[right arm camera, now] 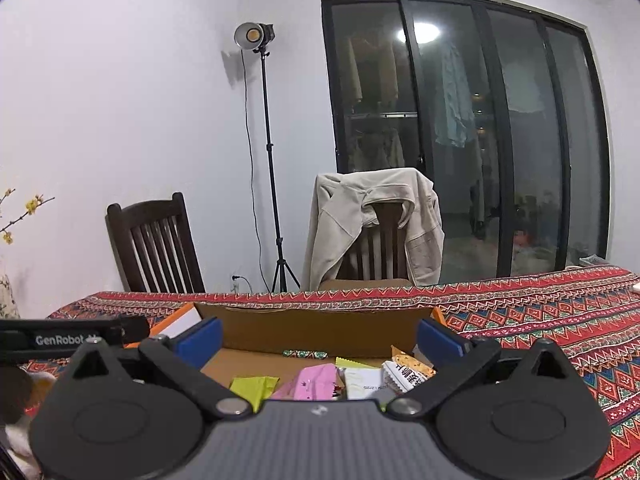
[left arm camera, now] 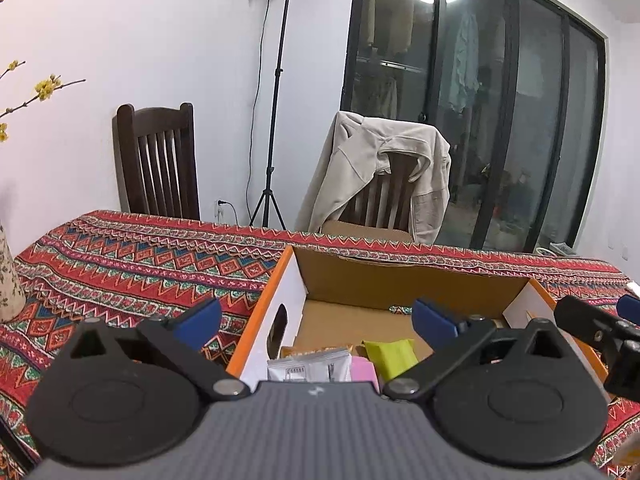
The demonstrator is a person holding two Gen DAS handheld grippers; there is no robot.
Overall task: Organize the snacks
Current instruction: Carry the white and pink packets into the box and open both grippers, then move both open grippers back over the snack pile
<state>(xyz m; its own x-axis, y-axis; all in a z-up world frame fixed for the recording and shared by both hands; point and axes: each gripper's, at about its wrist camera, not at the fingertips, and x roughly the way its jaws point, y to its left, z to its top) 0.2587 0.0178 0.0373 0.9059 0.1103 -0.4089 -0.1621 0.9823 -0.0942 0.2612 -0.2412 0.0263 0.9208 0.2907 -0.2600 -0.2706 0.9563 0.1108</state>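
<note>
An open cardboard box (left arm camera: 384, 280) with orange edges stands on the patterned tablecloth; it also shows in the right wrist view (right arm camera: 320, 330). Inside lie several snack packets: a lime-green one (left arm camera: 394, 354) (right arm camera: 254, 388), a pink one (left arm camera: 364, 372) (right arm camera: 314, 382), a grey-white one (left arm camera: 308, 366) and an orange-white one (right arm camera: 408, 372). My left gripper (left arm camera: 318, 318) is open and empty above the box's near left side. My right gripper (right arm camera: 320, 340) is open and empty above the box's near edge. The right gripper's body shows at the right edge of the left view (left arm camera: 600, 332).
The red patterned tablecloth (left arm camera: 120, 260) covers the table. Behind it stand a dark wooden chair (left arm camera: 158, 160), a chair draped with a beige jacket (left arm camera: 380, 176) and a light stand (left arm camera: 276, 120). A flowered vase (left arm camera: 8, 276) stands far left.
</note>
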